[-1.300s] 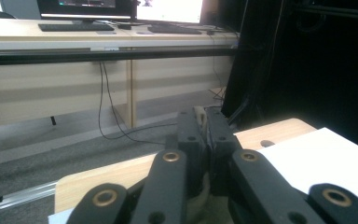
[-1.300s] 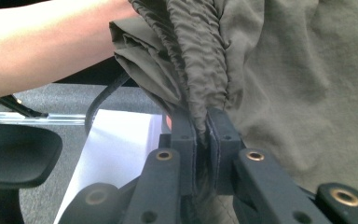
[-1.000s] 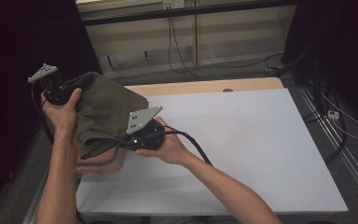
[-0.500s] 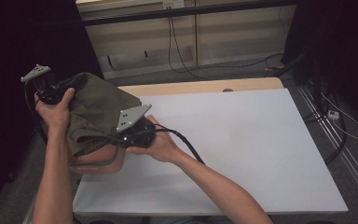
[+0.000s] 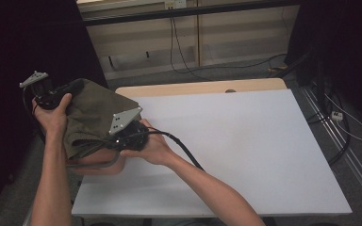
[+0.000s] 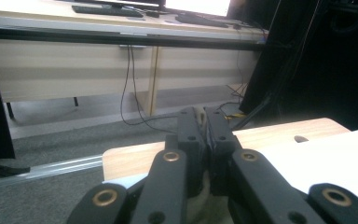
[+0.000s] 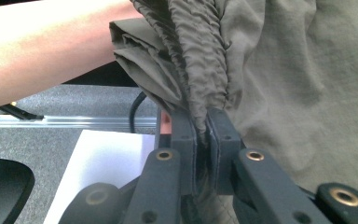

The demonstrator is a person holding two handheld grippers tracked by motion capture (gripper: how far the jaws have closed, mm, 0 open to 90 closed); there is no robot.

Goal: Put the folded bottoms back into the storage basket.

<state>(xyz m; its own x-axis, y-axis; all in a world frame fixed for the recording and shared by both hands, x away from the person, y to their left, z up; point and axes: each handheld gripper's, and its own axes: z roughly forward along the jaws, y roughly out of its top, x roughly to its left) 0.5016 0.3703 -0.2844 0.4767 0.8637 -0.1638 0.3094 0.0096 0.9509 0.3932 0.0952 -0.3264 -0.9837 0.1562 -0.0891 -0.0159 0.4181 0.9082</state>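
An olive-green cloth (image 5: 94, 110) hangs bunched off the left edge of the white table (image 5: 240, 141), held up between both grippers. My left gripper (image 5: 75, 87) pinches its far upper edge; in the left gripper view its jaws (image 6: 204, 126) stand pressed together with a sliver of fabric between them. My right gripper (image 5: 112, 141) grips the near side. In the right gripper view its jaws (image 7: 204, 135) are shut on a gathered, elastic-looking hem of the cloth (image 7: 284, 70), whose folds rise above them.
A pinkish object (image 5: 96, 165) sits under the cloth at the table's left edge; what it is stays unclear. A wooden strip with a hole (image 5: 230, 90) borders the far side. Cables (image 5: 193, 66) lie on the floor behind. A forearm (image 7: 51, 51) crosses the right gripper view.
Both hands have carried the cloth leftward, further off the table's left edge. Both grips on the cloth have held.
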